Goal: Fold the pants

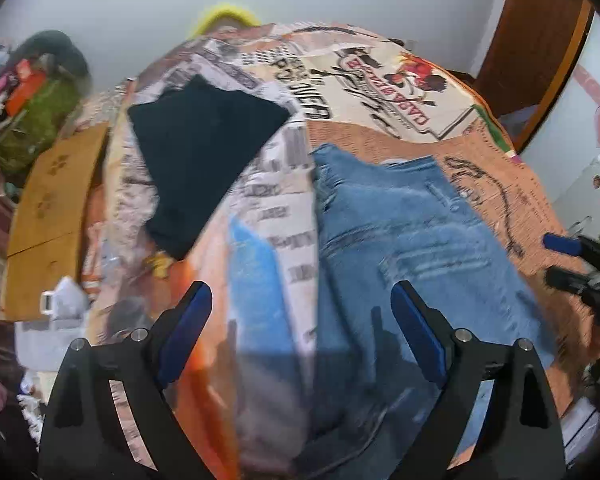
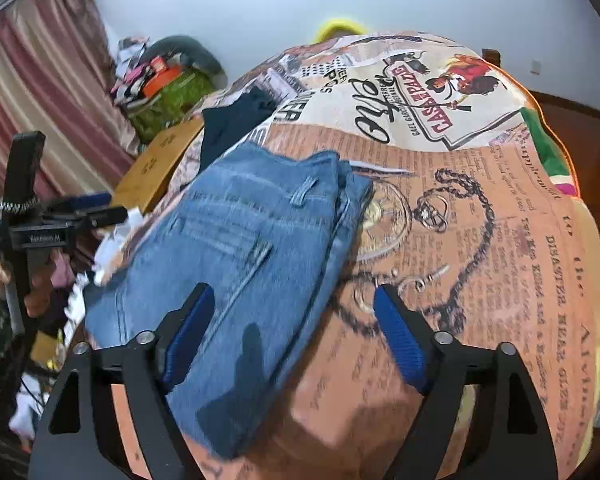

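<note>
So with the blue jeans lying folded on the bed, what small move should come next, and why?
Probably lift both grippers clear. The folded blue denim jeans lie compact on the printed bedspread, and the left gripper and right gripper are open, gripping nothing.

Bed with printed newspaper-pattern cover (image 2: 480,240).
I see folded blue jeans (image 2: 236,264) at frame centre-left on it, a dark folded garment (image 2: 228,128) just beyond, toward upper left.

Folded blue jeans (image 2: 256,248) on printed bedspread (image 2: 480,240), right gripper (image 2: 294,300) jaws apart above them
</note>
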Action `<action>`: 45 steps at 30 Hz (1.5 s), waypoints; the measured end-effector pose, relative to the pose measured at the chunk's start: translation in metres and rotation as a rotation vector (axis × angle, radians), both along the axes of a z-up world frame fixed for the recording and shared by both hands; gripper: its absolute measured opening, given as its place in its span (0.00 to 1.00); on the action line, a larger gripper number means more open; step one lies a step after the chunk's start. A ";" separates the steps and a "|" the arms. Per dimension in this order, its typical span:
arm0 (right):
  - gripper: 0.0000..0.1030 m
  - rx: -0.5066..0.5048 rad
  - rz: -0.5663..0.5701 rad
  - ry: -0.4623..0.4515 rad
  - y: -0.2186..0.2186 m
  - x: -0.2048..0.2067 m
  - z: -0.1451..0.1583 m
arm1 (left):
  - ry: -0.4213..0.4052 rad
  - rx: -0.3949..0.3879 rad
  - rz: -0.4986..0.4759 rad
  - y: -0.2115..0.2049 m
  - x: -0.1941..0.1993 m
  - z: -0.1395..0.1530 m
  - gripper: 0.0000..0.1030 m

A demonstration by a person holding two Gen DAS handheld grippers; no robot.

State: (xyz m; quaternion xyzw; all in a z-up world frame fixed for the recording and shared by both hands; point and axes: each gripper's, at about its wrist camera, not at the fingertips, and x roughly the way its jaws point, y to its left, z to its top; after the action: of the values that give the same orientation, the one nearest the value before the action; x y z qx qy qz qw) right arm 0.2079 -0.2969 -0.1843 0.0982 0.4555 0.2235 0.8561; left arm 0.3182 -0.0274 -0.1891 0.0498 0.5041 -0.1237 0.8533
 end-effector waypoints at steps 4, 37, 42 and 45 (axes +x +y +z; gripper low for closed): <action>0.79 0.050 -0.001 0.073 0.005 0.020 -0.020 | 0.080 -0.041 -0.043 -0.019 0.027 -0.018 0.89; 0.19 0.197 0.099 0.110 0.025 0.061 -0.009 | 0.090 -0.239 -0.150 -0.030 0.045 -0.002 0.44; 0.18 0.180 0.130 -0.038 0.044 0.063 0.044 | -0.054 -0.253 -0.127 -0.005 0.030 0.048 0.41; 0.18 0.171 0.153 -0.126 0.063 0.070 0.075 | -0.153 -0.262 -0.094 0.015 0.027 0.078 0.41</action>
State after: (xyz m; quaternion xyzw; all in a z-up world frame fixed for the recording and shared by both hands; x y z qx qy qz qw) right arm 0.2783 -0.2336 -0.1094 0.1218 0.3864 0.3319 0.8519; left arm 0.3455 -0.0119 -0.1111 -0.0293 0.4144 -0.2240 0.8816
